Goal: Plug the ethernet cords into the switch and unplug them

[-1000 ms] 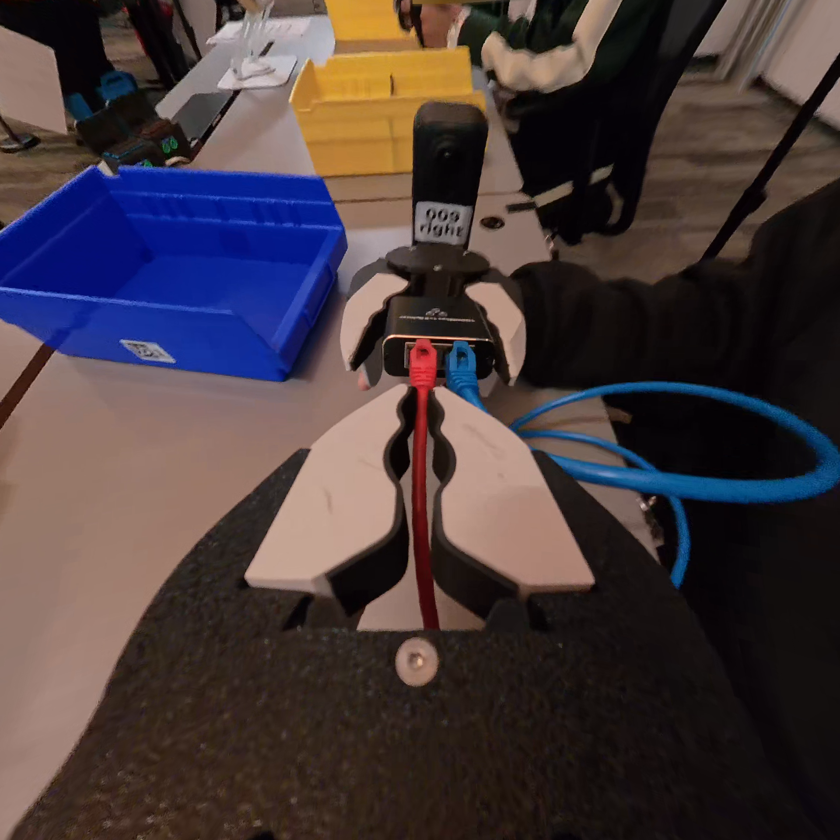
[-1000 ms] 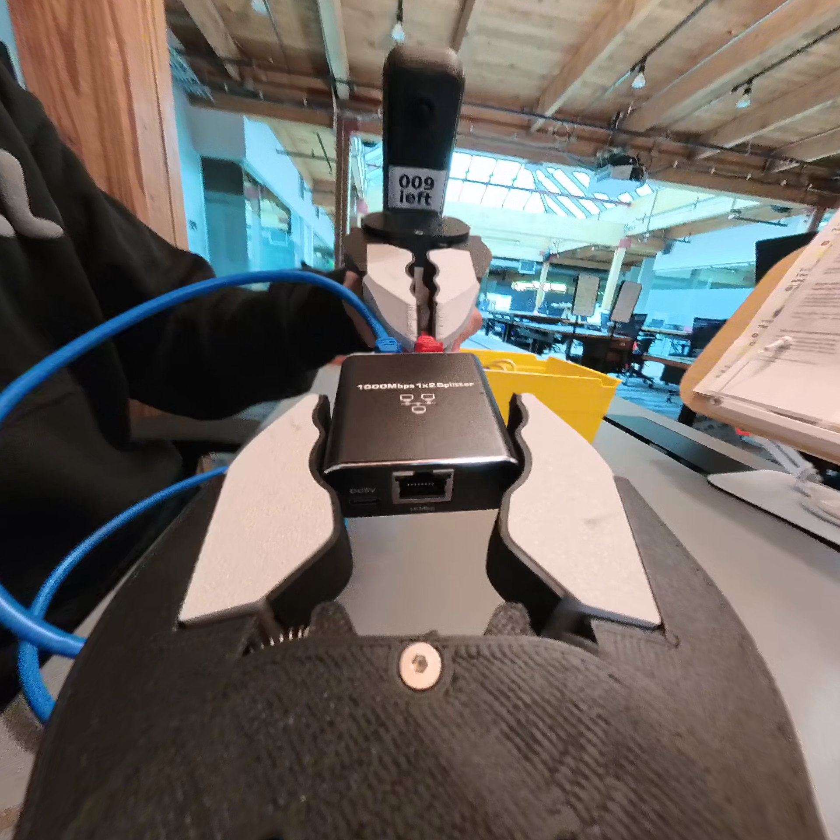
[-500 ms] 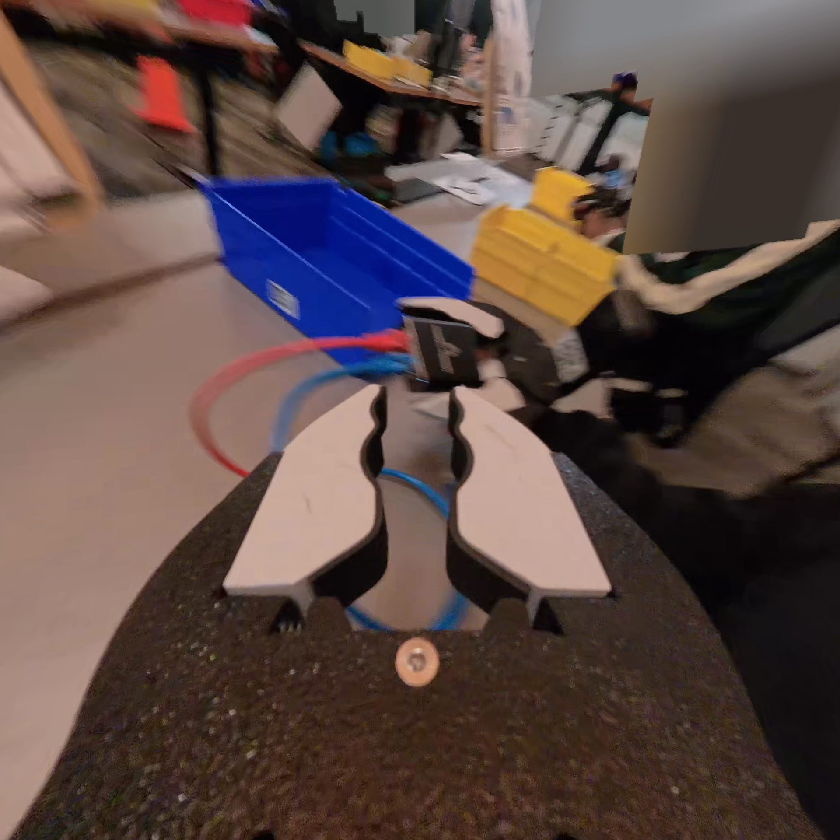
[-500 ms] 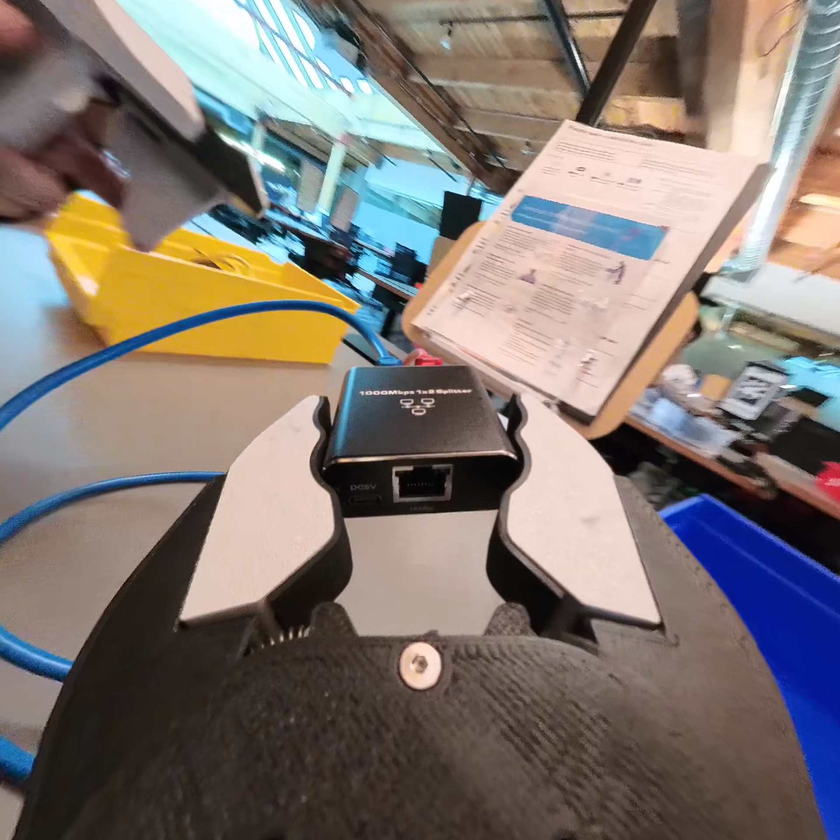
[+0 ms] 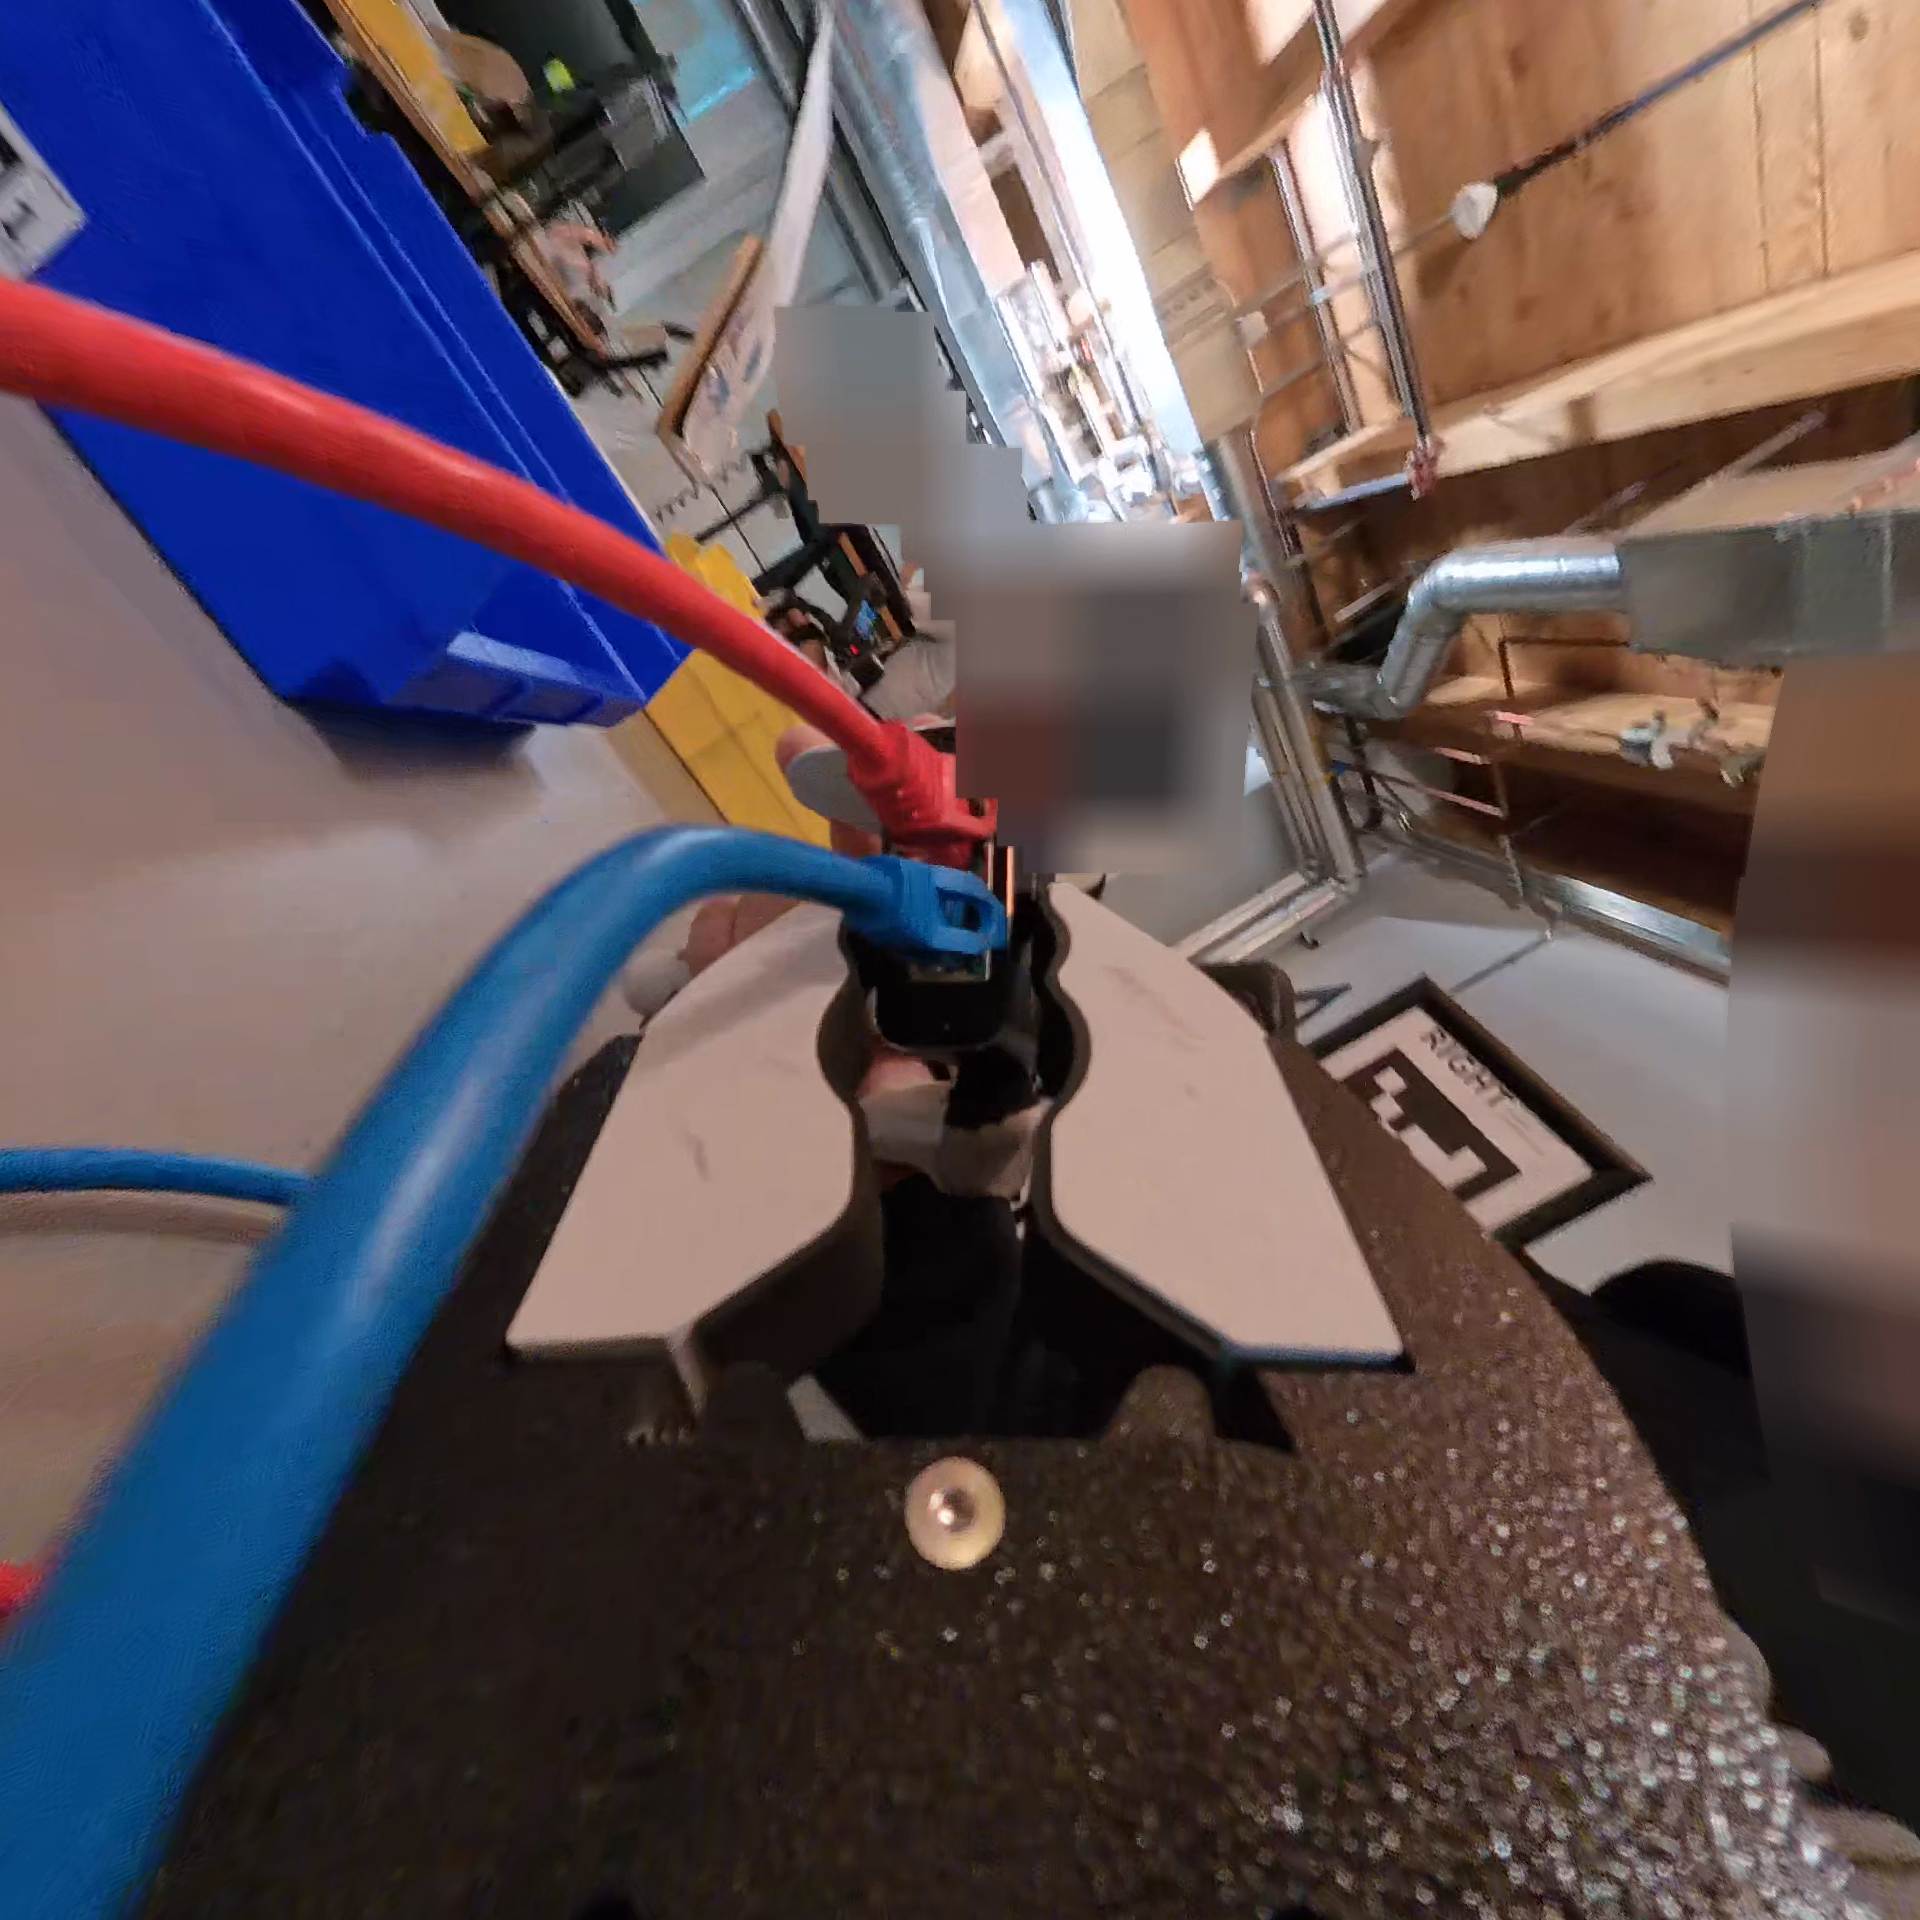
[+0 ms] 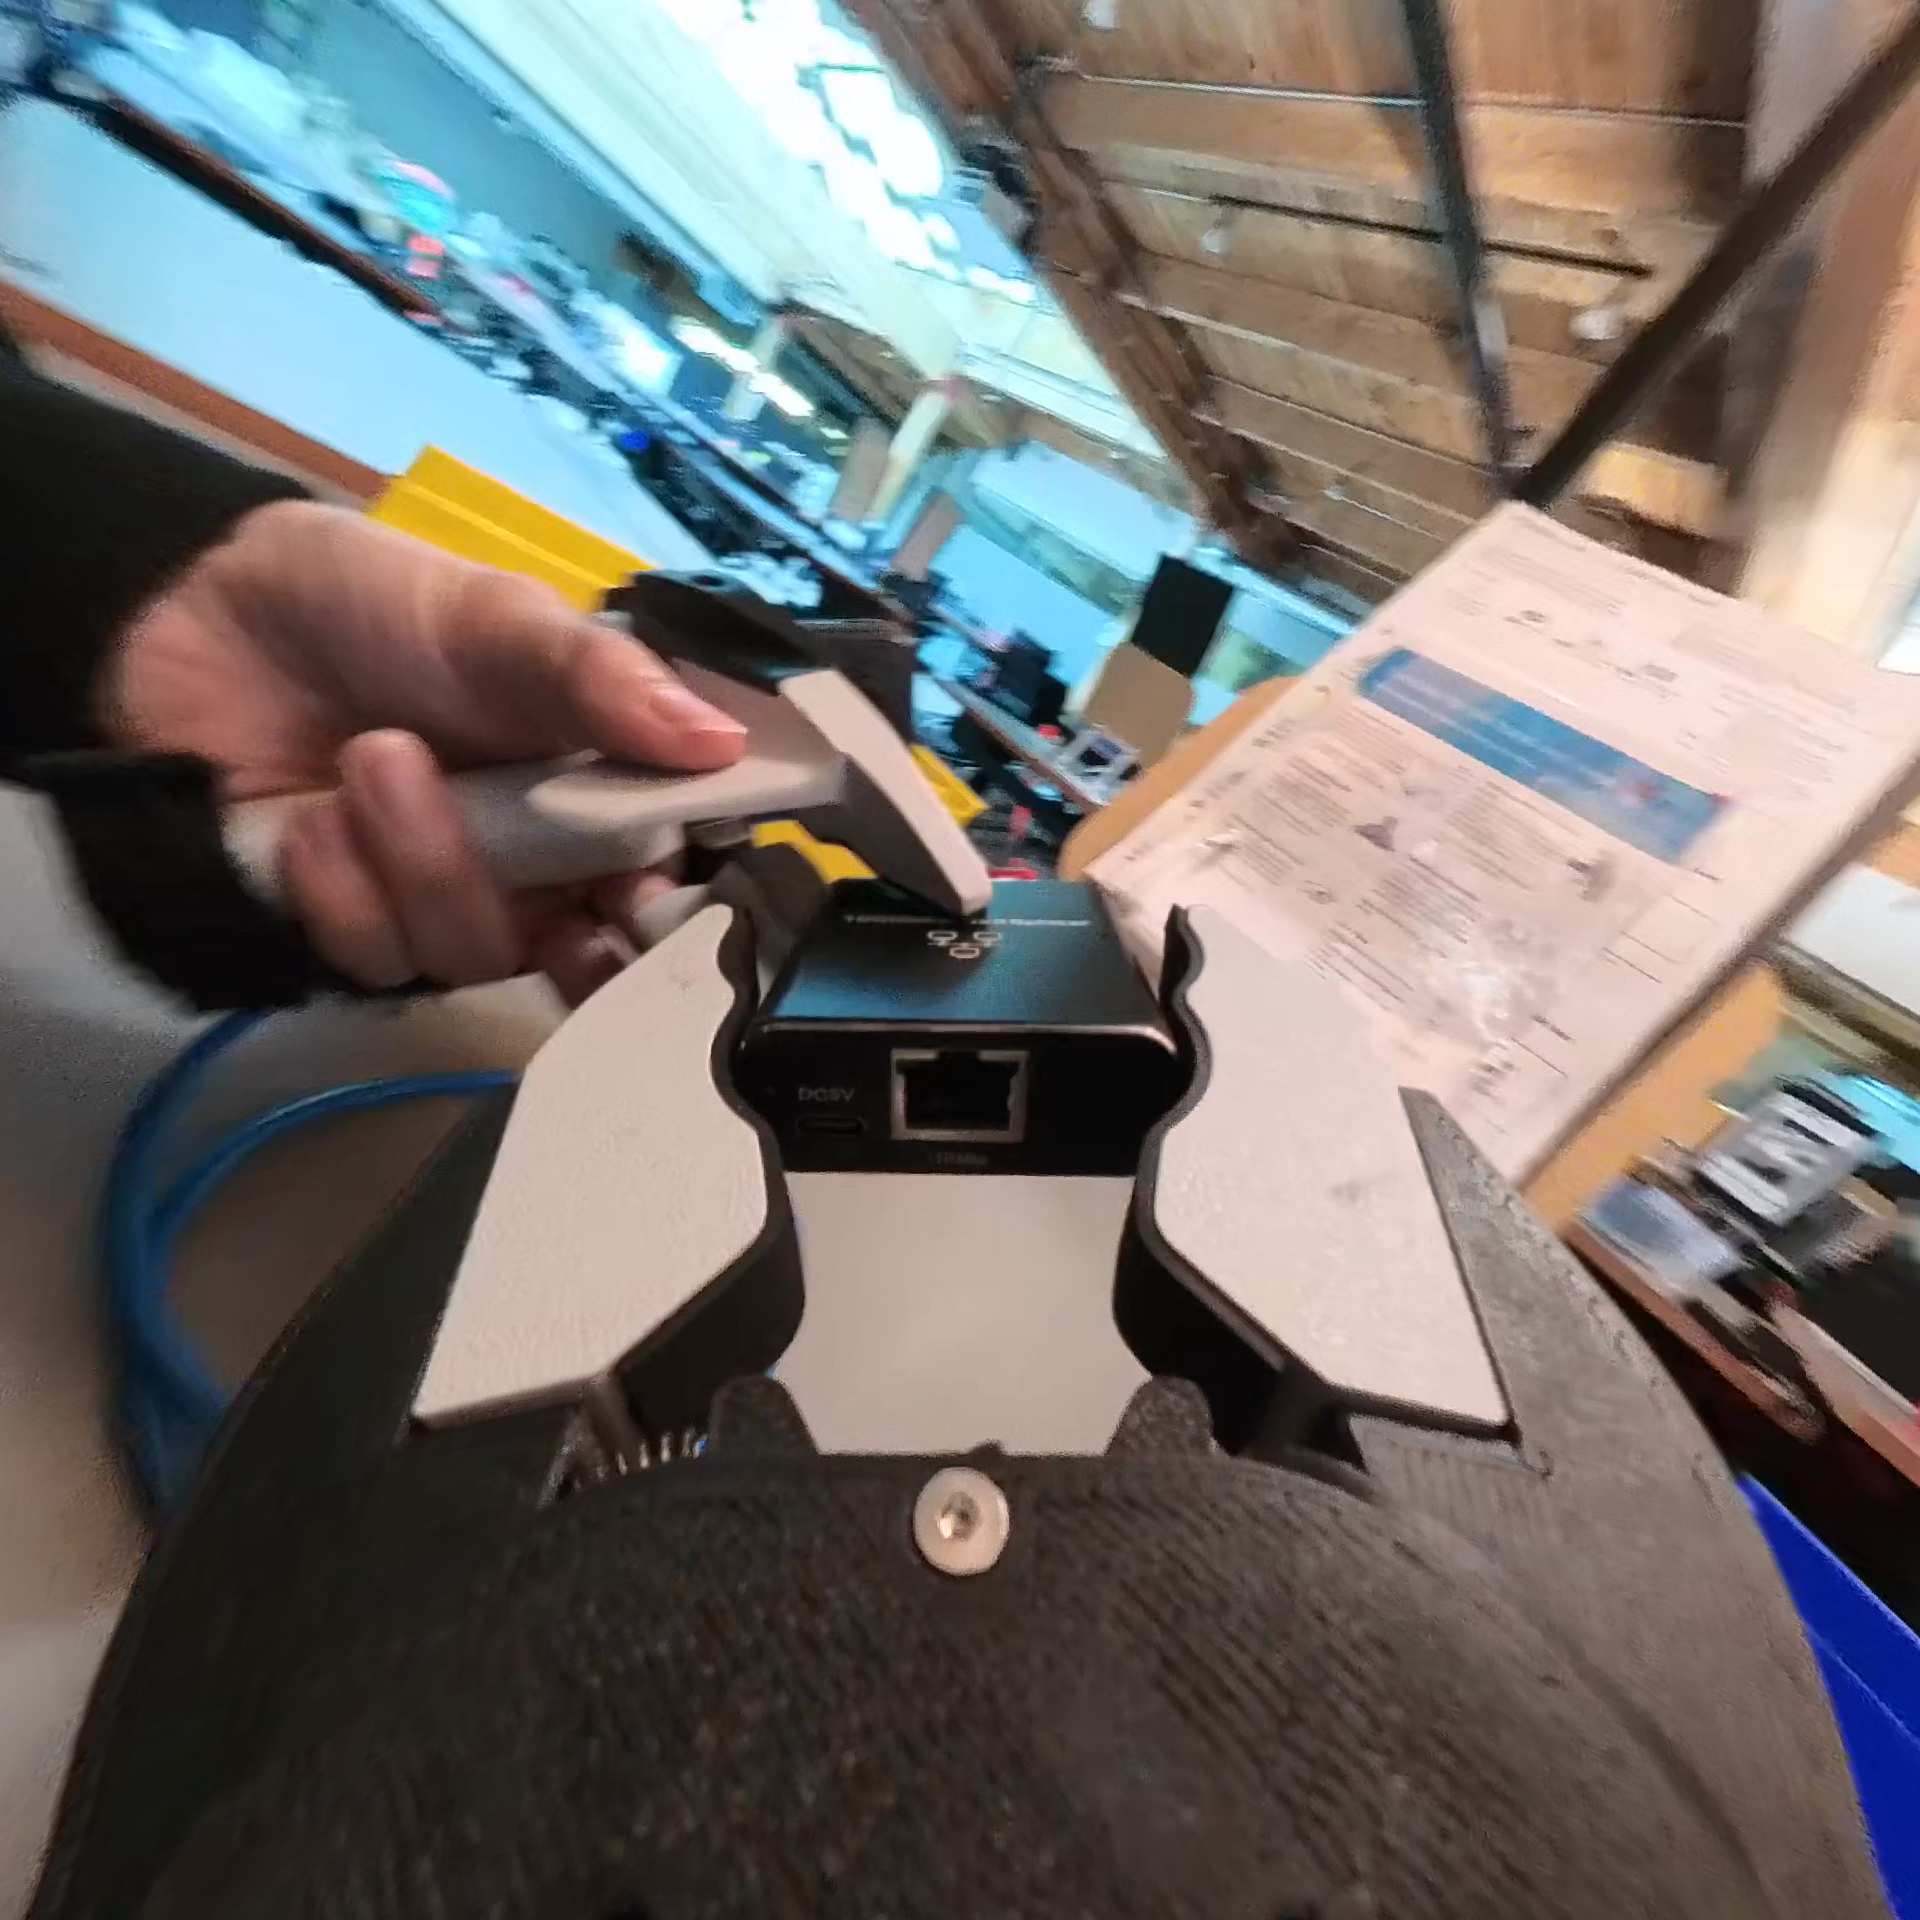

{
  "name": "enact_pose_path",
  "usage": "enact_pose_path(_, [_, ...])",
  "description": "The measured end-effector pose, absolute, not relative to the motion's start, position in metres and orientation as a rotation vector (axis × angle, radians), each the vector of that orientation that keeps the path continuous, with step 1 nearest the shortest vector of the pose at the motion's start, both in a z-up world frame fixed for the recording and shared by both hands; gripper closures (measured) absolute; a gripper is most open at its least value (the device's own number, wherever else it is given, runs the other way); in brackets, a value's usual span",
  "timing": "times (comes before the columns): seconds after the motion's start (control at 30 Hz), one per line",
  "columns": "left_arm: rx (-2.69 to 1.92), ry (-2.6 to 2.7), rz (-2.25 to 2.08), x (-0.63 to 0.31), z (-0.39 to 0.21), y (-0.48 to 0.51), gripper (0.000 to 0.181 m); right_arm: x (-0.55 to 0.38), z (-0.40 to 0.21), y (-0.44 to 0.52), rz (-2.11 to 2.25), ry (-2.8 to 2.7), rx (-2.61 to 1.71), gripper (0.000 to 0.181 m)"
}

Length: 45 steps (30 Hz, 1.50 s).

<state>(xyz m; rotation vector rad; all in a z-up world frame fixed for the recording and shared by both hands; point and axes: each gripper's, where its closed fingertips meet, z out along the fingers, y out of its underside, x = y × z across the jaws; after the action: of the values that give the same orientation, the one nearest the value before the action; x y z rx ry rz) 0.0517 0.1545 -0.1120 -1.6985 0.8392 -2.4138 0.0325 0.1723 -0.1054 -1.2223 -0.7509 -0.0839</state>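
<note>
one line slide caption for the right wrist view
Right gripper clamps the black switch while the left gripper comes in from the side.

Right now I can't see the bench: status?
Right gripper clamped on switch. Left gripper at switch, grip unclear. Red cord, blue cord both plugged in.

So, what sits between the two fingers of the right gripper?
The black switch, clamped between the right gripper fingers; the right wrist view shows it.

Timber ceiling [image 6: 1299, 239], metal ductwork [image 5: 1475, 603], grey tabletop [image 5: 208, 831]
</note>
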Motion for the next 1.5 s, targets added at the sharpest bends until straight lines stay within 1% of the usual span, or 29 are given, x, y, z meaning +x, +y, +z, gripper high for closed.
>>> enact_pose_path(0.03, [-1.704,0.905,-2.419,0.049,-0.112,0.153,0.155,0.027,-0.111,0.168,-0.029,-0.823,-1.245,0.107])
enact_pose_path(0.07, [-1.723,0.991,-2.392,0.045,-0.114,0.151,0.16,0.024,-0.121,0.164,0.018,-0.901,-1.3,0.101])
enact_pose_path(0.17, [-1.822,1.329,-2.173,0.033,-0.124,0.15,0.157,0.034,-0.147,0.156,0.014,-1.037,-1.472,0.087])
enact_pose_path(0.27, [-1.878,1.625,-1.931,0.021,-0.127,0.153,0.157,0.035,-0.144,0.157,-0.022,-1.029,-1.471,0.078])
enact_pose_path(0.43, [-1.939,1.959,-1.68,0.013,-0.125,0.146,0.157,0.013,-0.141,0.159,-0.095,-1.101,-1.385,0.086])
enact_pose_path(0.47, [-1.958,2.011,-1.612,0.013,-0.128,0.146,0.157,0.012,-0.138,0.16,-0.129,-1.1,-1.369,0.094])
enact_pose_path(0.5, [-1.981,2.041,-1.534,0.013,-0.132,0.148,0.157,0.009,-0.138,0.161,-0.141,-1.11,-1.371,0.106])
enact_pose_path(0.6, [-2.035,2.023,-1.399,0.018,-0.137,0.156,0.155,0.016,-0.145,0.17,-0.177,-1.087,-1.454,0.108])
enact_pose_path(0.77, [-1.972,1.864,-1.381,0.035,-0.129,0.169,0.156,0.033,-0.138,0.185,-0.272,-0.913,-1.5,0.109])
enact_pose_path(0.8, [-1.964,1.77,-1.36,0.041,-0.127,0.176,0.153,0.04,-0.135,0.19,-0.321,-0.852,-1.522,0.109])
enact_pose_path(0.87, [-1.958,1.614,-1.267,0.046,-0.124,0.189,0.137,0.06,-0.134,0.197,-0.496,-0.773,-1.562,0.109])
enact_pose_path(1.0, [-1.82,1.37,-1.002,0.049,-0.124,0.201,0.113,0.078,-0.134,0.202,-0.787,-0.76,-1.575,0.109])
enact_pose_path(1.03, [-1.785,1.347,-0.931,0.049,-0.125,0.201,0.108,0.078,-0.135,0.203,-0.842,-0.776,-1.569,0.109])
enact_pose_path(1.13, [-1.764,1.326,-0.799,0.053,-0.132,0.198,0.101,0.07,-0.142,0.206,-0.915,-0.83,-1.567,0.109])
enact_pose_path(1.3, [-1.911,1.339,-0.811,0.062,-0.158,0.189,0.1,0.057,-0.14,0.206,-0.993,-0.888,-1.512,0.109])
enact_pose_path(1.33, [-1.921,1.333,-0.819,0.063,-0.159,0.189,0.104,0.057,-0.14,0.206,-1.017,-0.892,-1.504,0.109])
enact_pose_path(1.4, [-1.887,1.327,-0.811,0.062,-0.159,0.194,0.116,0.057,-0.139,0.205,-0.999,-0.885,-1.507,0.109])
enact_pose_path(1.5, [-1.822,1.348,-0.853,0.062,-0.157,0.196,0.117,0.053,-0.139,0.204,-0.877,-0.931,-1.502,0.114])
